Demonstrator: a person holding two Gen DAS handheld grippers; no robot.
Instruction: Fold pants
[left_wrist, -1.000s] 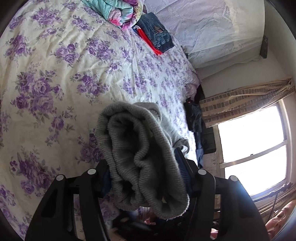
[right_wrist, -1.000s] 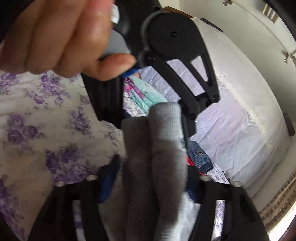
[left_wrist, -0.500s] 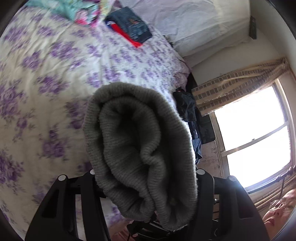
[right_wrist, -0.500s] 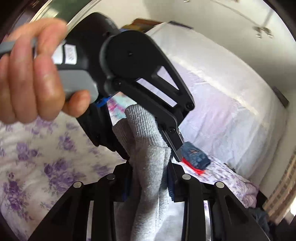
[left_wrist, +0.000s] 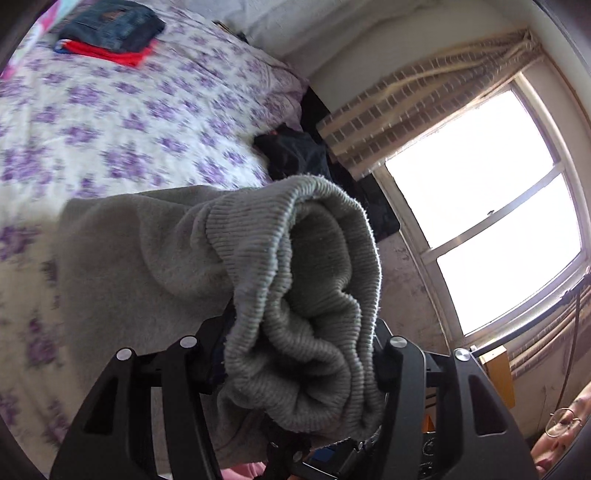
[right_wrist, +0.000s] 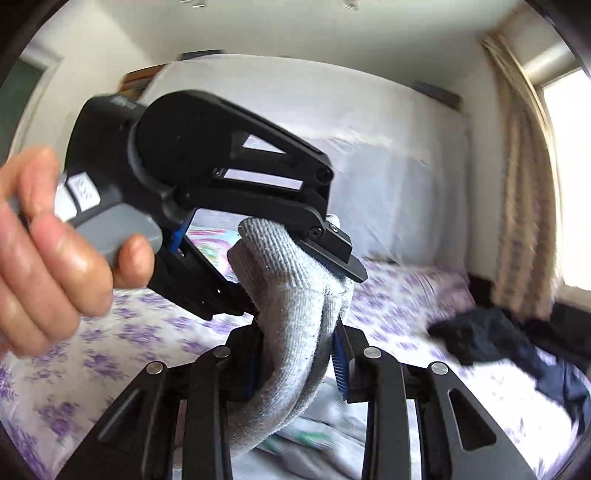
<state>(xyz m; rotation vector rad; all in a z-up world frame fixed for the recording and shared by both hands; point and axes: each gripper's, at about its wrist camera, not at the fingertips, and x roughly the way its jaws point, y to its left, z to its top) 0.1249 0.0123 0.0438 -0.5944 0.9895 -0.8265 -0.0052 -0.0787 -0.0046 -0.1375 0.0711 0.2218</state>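
Bedroom setting: a bed (left_wrist: 110, 122) under a white sheet with purple flowers fills the scene, with a white wall at its head and a bright window (left_wrist: 491, 206) with a striped curtain (left_wrist: 417, 96) on one side.

Left wrist view: the left gripper (left_wrist: 299, 354) has its jaws clenched on the ribbed cuff of the grey pants (left_wrist: 295, 295). The cuff bunches up between the jaws and stands toward 12 o'clock, its open edge turned to the window. The rest of the grey cloth trails off toward 9 o'clock, over the sheet. Folded blue jeans (left_wrist: 114, 27) lie on a red garment (left_wrist: 110, 55) at 11 o'clock, well apart from the pants. A heap of dark clothes (left_wrist: 295, 155) sits at the bed's edge at 12 o'clock, near the curtain. The stretch of sheet between the jeans and the grey cloth is bare.

Right wrist view: the right gripper (right_wrist: 299, 358) also grasps the grey pants (right_wrist: 295, 332), a rolled band of cloth pinched between its blue pads. The band rises toward 12 o'clock into the left gripper's jaws (right_wrist: 295, 266), so both grippers hold the same garment close together, above the bed. The left hand (right_wrist: 55, 258) wraps that gripper's handle at 9 o'clock. Dark clothes (right_wrist: 480, 339) lie at 3 o'clock by the bed's edge.
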